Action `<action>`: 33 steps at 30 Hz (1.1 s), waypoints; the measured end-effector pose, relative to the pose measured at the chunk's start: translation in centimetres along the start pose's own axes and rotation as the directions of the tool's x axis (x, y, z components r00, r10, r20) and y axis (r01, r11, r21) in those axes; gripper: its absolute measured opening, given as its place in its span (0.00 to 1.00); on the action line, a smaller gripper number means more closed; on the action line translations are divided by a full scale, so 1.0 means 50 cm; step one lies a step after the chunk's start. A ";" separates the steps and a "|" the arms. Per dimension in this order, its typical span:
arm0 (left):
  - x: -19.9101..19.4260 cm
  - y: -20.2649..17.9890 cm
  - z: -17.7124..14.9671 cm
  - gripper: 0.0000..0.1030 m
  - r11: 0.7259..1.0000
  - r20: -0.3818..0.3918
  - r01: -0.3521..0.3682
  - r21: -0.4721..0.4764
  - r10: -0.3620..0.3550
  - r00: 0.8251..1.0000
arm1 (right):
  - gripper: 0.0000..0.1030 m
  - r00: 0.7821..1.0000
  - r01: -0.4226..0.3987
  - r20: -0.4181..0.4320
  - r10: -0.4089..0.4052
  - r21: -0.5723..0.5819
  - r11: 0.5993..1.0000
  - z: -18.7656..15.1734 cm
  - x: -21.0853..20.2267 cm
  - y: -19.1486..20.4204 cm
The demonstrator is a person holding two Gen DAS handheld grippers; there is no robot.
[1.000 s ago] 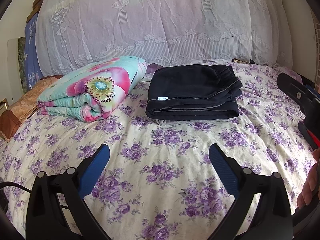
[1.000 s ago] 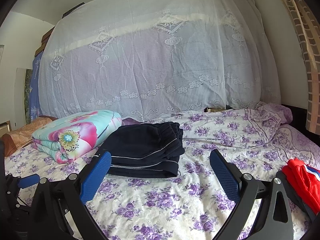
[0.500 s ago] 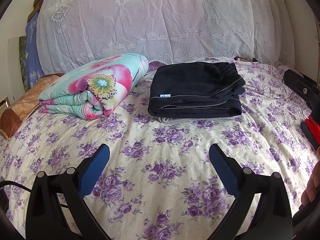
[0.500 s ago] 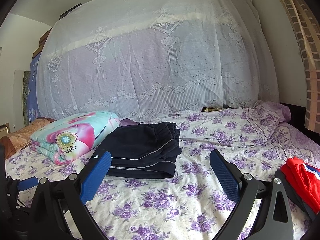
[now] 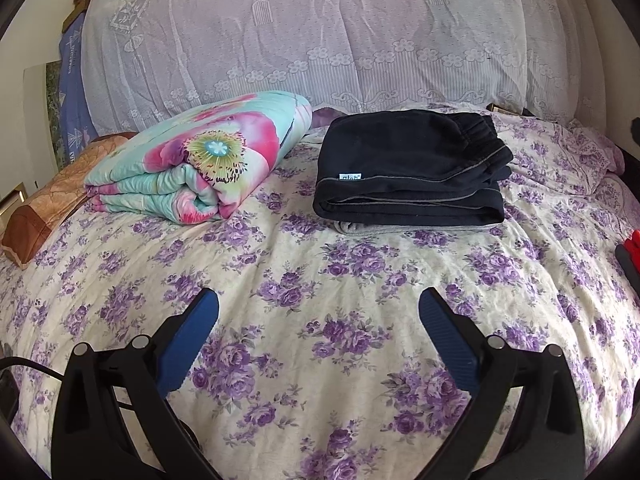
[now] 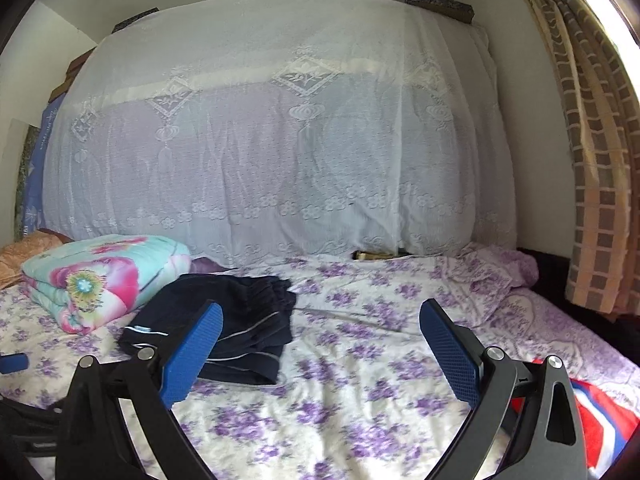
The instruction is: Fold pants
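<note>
At about nine o'clock in the left wrist view an orange-brown pillow (image 5: 48,204) lies at the edge of the bed (image 5: 320,272), whose sheet is printed with purple flowers. Next to it, toward ten o'clock, sits a folded floral quilt (image 5: 200,164) in teal and pink. Just beside the quilt, around one o'clock, the black pants (image 5: 412,168) lie folded in a neat stack on the sheet, elastic waistband to the right, a small white label on the near left edge, and a strip of grey cloth peeking out under the stack. A white lace cover (image 5: 320,40) rises behind everything at twelve o'clock. The left gripper (image 5: 319,306) hovers over bare sheet at six o'clock, its blue pads spread wide and holding nothing, well apart from the pants. In the right wrist view the right gripper (image 6: 321,318) is likewise spread and empty; the pants (image 6: 248,320) sit at its nine o'clock, partly behind the left pad. A red, white and blue garment (image 6: 600,412) lies at four o'clock, and a checked curtain (image 6: 596,140) hangs at two o'clock.
</note>
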State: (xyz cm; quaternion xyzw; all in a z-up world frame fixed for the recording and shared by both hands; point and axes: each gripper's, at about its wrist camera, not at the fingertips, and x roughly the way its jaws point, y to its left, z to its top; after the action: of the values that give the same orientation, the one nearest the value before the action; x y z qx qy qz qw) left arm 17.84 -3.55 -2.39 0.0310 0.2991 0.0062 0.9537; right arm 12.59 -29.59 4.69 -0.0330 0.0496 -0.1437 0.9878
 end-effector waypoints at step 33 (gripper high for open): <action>0.052 0.068 -0.078 0.95 0.996 -0.176 -0.062 -0.071 0.049 0.983 | 0.96 0.761 0.464 0.022 -0.649 -0.717 0.520 -0.207 0.172 -0.362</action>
State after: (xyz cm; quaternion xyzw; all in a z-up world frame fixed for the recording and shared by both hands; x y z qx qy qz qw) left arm 17.75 0.13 -6.86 0.0023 0.3796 0.0468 0.9239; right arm 14.58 -49.89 -4.91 -0.3909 0.2090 -0.4282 0.7875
